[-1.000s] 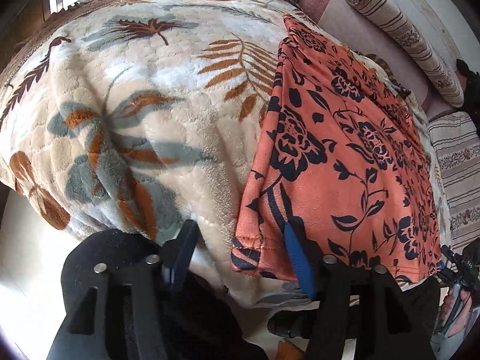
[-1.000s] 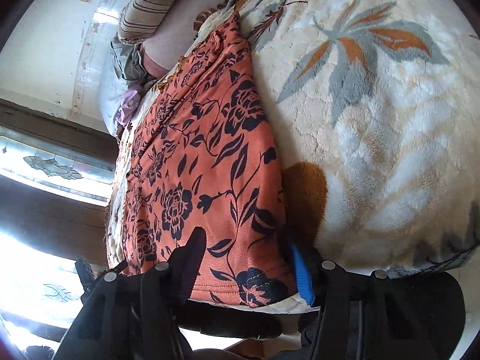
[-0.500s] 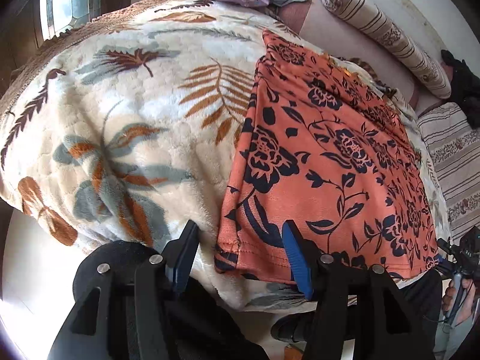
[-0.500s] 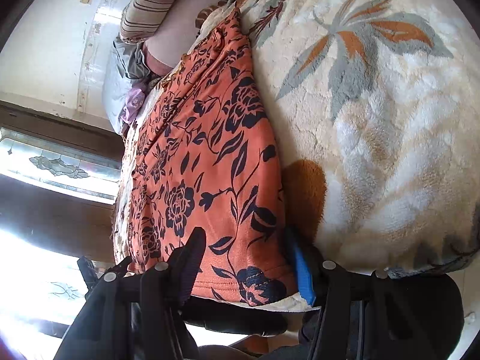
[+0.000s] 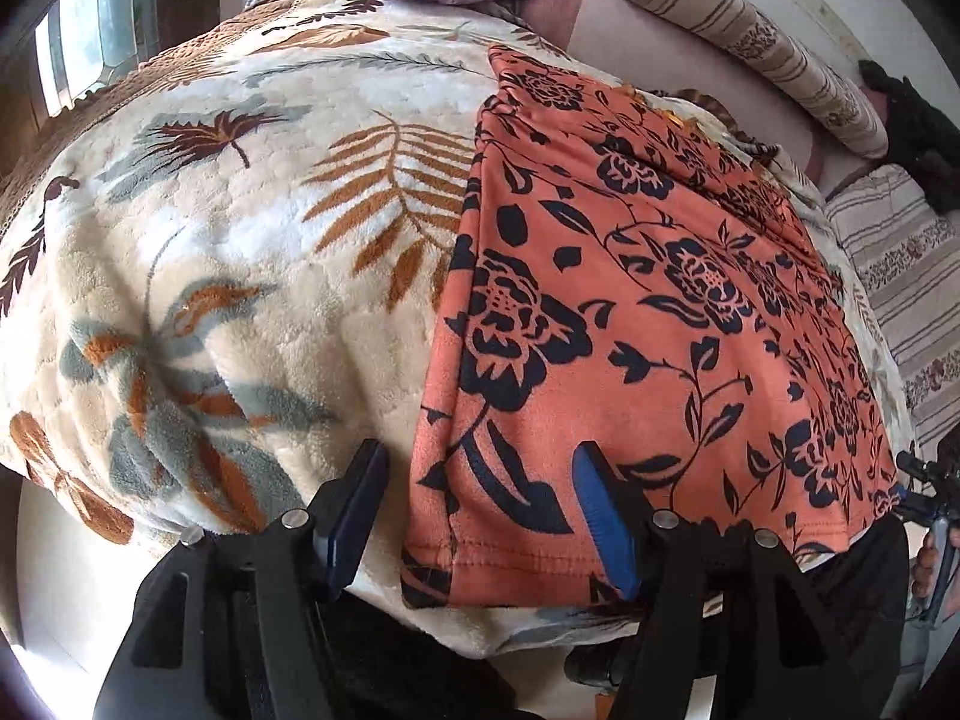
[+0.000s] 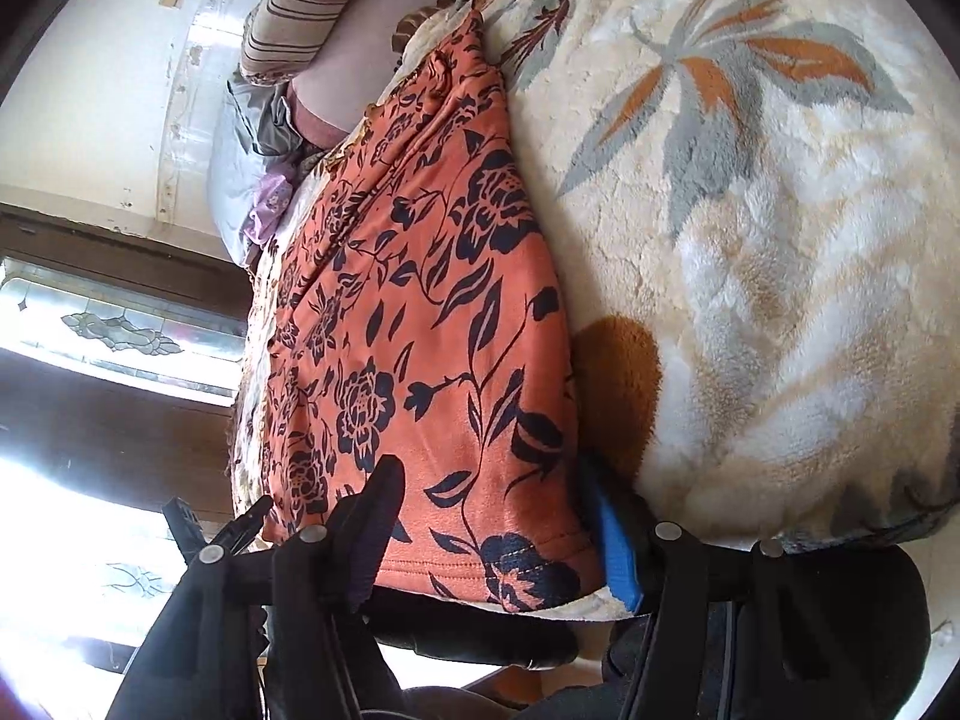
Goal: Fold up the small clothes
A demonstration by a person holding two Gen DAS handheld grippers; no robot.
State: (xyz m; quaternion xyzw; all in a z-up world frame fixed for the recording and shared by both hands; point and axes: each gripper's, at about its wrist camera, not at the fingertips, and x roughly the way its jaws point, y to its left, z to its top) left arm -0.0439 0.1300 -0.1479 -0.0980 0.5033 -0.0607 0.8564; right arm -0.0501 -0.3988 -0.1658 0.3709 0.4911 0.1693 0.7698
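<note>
Orange floral garment [image 5: 648, 312] is lying flat on the fleece blanket [image 5: 240, 252], its long axis running up toward the upper right. Left gripper [image 5: 480, 516] and right gripper [image 6: 492, 534], jaws released, are straddling its near hem corners.

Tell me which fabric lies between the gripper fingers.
The orange floral garment: its hem sits between both open grippers, unlike the cream leaf blanket beneath or the striped bolster behind.

- We see bright daylight from the window [image 6: 114, 324], blown out to white glare.
- Fisheye bending and dark vignetting mark our edges.
</note>
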